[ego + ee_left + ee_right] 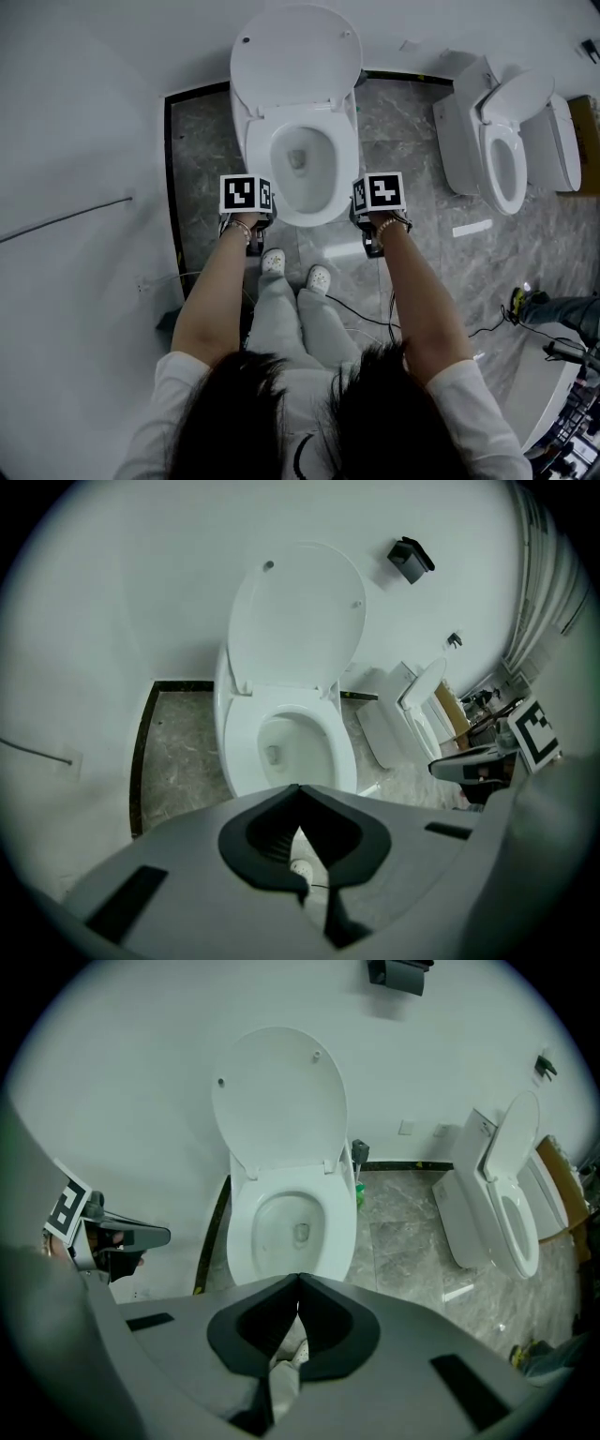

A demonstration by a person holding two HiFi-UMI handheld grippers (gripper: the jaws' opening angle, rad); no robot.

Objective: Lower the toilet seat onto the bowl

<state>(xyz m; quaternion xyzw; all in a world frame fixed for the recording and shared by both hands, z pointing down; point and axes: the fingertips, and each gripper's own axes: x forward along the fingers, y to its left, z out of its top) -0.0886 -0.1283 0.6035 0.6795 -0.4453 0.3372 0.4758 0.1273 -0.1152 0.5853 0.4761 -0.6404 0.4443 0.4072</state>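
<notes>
A white toilet (300,159) stands against the wall, straight ahead of me. Its flat lid (295,52) is tipped up against the wall. A white ring surrounds the bowl opening (302,159); I cannot tell whether that is the seat or the bare rim. My left gripper (247,195) hovers at the bowl's front left, jaws shut and empty (300,787). My right gripper (378,193) hovers at the front right, also shut and empty (299,1277). Neither touches the toilet.
A second toilet (506,150) with its lid up stands at the right. The person's white shoes (295,270) are just before the bowl. Cables (375,319) trail over the marble floor. A black box (410,560) hangs on the wall. A green object (359,1190) sits beside the bowl.
</notes>
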